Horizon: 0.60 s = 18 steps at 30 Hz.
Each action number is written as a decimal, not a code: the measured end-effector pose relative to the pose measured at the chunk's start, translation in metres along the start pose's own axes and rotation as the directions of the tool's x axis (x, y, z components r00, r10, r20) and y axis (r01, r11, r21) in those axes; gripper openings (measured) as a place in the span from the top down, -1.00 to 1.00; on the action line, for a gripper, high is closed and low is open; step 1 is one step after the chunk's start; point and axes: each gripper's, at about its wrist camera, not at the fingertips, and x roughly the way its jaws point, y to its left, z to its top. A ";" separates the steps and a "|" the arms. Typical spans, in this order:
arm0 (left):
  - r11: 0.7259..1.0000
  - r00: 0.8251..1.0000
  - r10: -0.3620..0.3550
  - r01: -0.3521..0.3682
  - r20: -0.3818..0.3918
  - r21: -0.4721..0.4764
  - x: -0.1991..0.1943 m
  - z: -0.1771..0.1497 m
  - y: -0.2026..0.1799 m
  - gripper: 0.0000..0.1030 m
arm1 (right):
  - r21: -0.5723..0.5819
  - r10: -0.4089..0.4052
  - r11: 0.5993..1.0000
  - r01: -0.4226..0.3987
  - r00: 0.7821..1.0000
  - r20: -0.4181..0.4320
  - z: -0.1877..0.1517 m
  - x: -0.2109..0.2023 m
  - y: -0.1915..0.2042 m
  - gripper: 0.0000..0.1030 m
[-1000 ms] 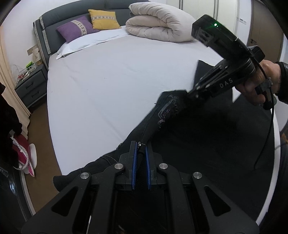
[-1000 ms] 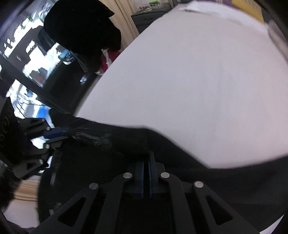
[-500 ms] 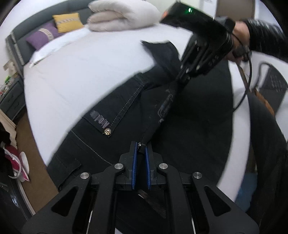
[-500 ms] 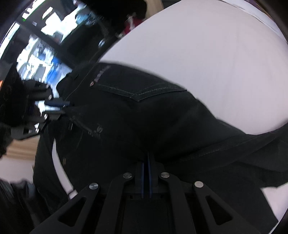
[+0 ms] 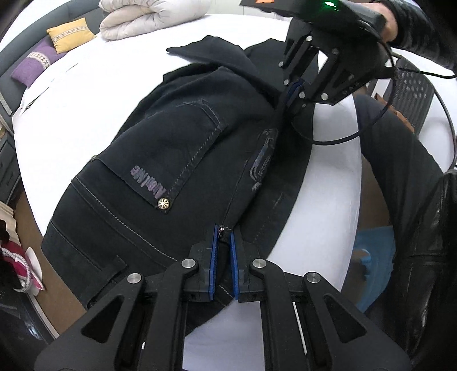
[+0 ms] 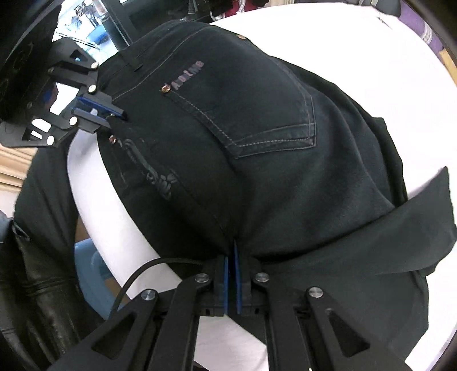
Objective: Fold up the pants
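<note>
Black jeans [image 5: 177, 159] lie on the white bed [image 5: 85, 94], folded lengthwise with a back pocket and purple lettering facing up. My left gripper [image 5: 222, 242] is shut on the waistband edge at the near end. My right gripper [image 5: 294, 88] is shut on the folded edge further along, near the crotch. In the right wrist view the jeans [image 6: 242, 148] fill the middle, my right gripper [image 6: 232, 256] pinches the fabric, and my left gripper [image 6: 100, 110] holds the waistband at upper left. The legs [image 6: 400, 228] trail off to the right.
A folded cream duvet [image 5: 148, 17], a yellow pillow [image 5: 71, 30] and a purple pillow [image 5: 31, 65] lie at the bed's head. The bed edge runs near my body [image 5: 414, 199] at the right. A nightstand [image 5: 7, 165] and floor clutter [image 5: 17, 265] are at the left.
Both grippers have swung the held edge of the jeans across toward my body. The jeans went from hanging bunched to lying flat, folded on the bed.
</note>
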 end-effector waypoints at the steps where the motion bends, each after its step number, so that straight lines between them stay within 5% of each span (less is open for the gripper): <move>1: 1.000 1.000 -0.001 0.001 -0.001 0.002 0.000 -0.002 -0.002 0.86 | -0.010 -0.024 1.000 0.024 1.000 -0.002 0.001 0.000 0.006 0.89; 9: 1.000 1.000 -0.025 0.025 -0.008 -0.005 -0.007 0.002 0.005 0.86 | -0.008 -0.085 0.996 0.085 0.996 0.014 0.002 -0.012 0.016 0.89; 18: 0.992 0.999 -0.037 0.039 0.012 -0.119 0.004 -0.004 0.025 0.78 | 0.045 -0.163 0.986 0.162 0.987 0.012 -0.009 -0.002 0.018 0.84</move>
